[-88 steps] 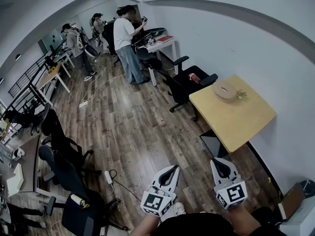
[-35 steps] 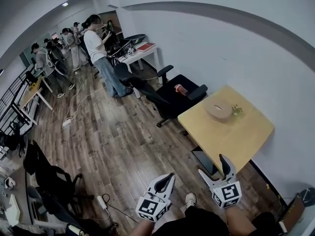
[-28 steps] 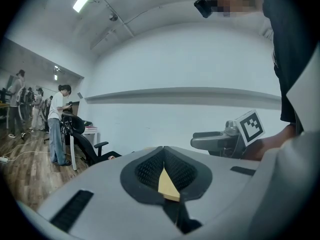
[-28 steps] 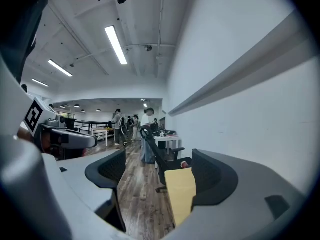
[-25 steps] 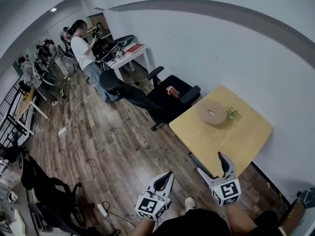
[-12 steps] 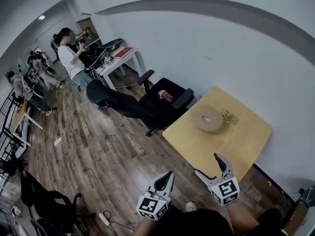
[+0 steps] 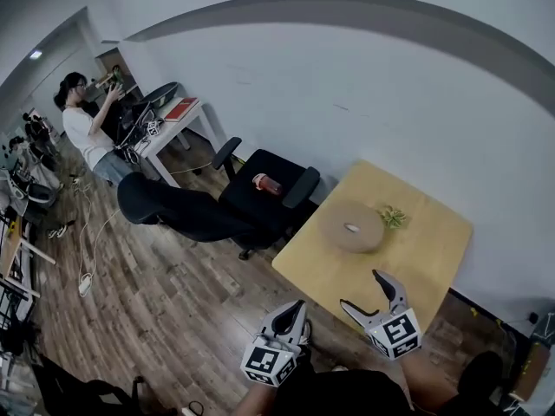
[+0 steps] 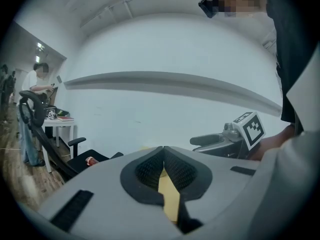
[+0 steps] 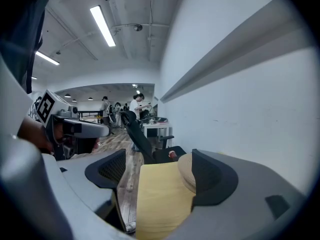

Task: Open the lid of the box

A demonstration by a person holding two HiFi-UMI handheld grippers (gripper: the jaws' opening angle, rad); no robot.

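Observation:
A round tan box [image 7: 350,228] with a flat lid lies on the yellow table [image 7: 431,256] by the wall, beside a small green plant [image 7: 392,217]. My right gripper [image 7: 361,289] hangs open over the table's near edge, short of the box, with nothing between its fingers. In the right gripper view the box [image 9: 185,171] shows ahead on the table [image 9: 160,199], partly hidden by the right fingertip [image 9: 214,176]. My left gripper [image 7: 292,317] is shut and empty, off the table's near left corner, above the floor. In the left gripper view its tips [image 8: 163,149] meet and the right gripper [image 8: 225,139] shows beside it.
A black office chair [image 7: 269,193] with a red bottle [image 7: 264,183] on its seat stands left of the table. Farther left are another dark chair [image 7: 165,204], a white desk [image 7: 169,120] and a person [image 7: 82,133]. A white wall runs behind the table.
The table and box have come nearer and more central in the head view. Both grippers have moved toward the table; the right one now reaches over its near edge. Jaw states look unchanged.

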